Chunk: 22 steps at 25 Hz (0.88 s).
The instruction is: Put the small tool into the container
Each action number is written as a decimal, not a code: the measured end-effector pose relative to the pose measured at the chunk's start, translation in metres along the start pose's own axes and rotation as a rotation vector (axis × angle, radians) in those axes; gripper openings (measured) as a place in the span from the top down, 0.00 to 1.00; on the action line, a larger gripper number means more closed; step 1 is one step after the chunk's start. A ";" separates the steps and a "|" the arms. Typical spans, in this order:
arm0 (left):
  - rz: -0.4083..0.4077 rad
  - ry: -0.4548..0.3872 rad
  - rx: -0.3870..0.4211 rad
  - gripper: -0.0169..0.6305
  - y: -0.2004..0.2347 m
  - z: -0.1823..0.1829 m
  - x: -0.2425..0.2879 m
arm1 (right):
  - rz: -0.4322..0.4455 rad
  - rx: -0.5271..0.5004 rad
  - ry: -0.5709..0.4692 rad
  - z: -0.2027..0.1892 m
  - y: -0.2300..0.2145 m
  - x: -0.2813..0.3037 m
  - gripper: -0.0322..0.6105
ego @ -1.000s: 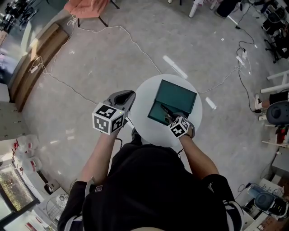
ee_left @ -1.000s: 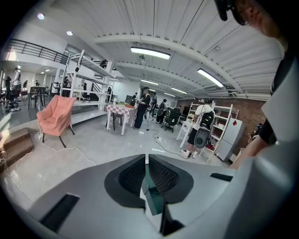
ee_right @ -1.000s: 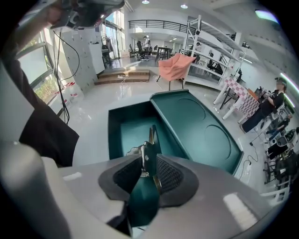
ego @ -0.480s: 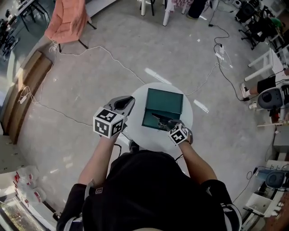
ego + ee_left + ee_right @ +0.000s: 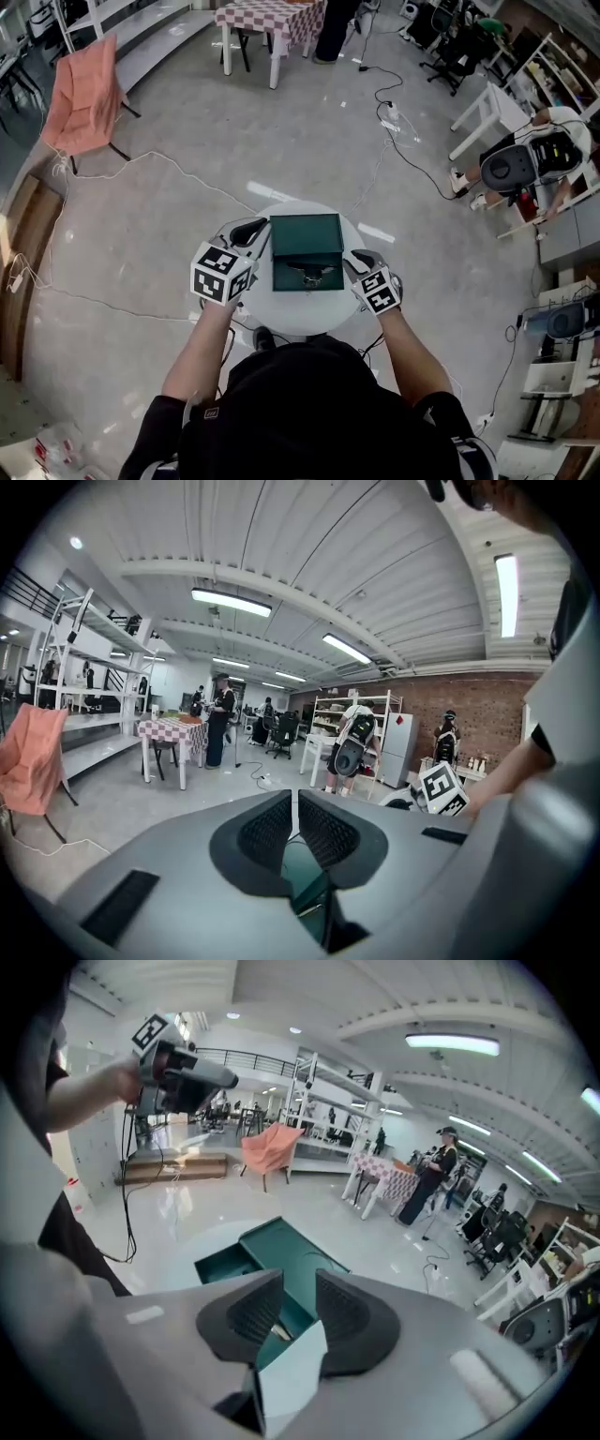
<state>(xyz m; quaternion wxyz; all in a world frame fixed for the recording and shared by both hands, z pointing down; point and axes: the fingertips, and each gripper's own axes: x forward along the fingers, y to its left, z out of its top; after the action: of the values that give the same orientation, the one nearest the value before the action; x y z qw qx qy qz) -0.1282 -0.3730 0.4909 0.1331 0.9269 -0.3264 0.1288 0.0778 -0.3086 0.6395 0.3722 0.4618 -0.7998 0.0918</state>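
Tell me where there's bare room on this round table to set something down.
The widest bare patch is the near strip of table between the box and the person. Both sides are crowded: the left tool hangs over the left rim, the right tool over the right. Beyond the box, only a sliver.

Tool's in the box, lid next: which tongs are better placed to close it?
Probably left: the left tongs sit beside the open lid; the right tongs, empty, jaws just narrowing yet apart, are by the tray.
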 end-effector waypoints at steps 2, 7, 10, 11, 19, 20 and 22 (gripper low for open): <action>-0.004 -0.026 0.012 0.93 -0.004 0.011 0.004 | -0.050 0.021 -0.078 0.022 -0.022 -0.021 0.77; 0.029 -0.065 0.021 0.93 -0.003 0.033 0.004 | -0.071 0.116 -0.271 0.069 -0.056 -0.068 0.77; 0.055 -0.088 0.000 0.93 -0.001 0.046 0.003 | -0.016 0.270 -0.413 0.098 -0.068 -0.096 0.77; 0.060 -0.096 -0.001 0.93 -0.001 0.049 0.004 | -0.006 0.289 -0.450 0.107 -0.070 -0.104 0.77; 0.066 -0.112 -0.013 0.93 -0.020 0.067 0.009 | 0.093 0.431 -0.703 0.141 -0.086 -0.171 0.87; 0.062 -0.116 -0.021 0.93 -0.024 0.068 0.008 | 0.111 0.440 -0.734 0.143 -0.085 -0.180 0.91; 0.061 -0.119 -0.025 0.93 -0.028 0.072 0.005 | 0.155 0.441 -0.790 0.148 -0.083 -0.196 0.93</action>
<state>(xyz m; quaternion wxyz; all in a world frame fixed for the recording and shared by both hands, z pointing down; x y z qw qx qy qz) -0.0955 -0.3790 0.4214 0.1213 0.9208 -0.3635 0.0733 0.1272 -0.2956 0.3852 -0.0765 0.4684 -0.8740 0.1042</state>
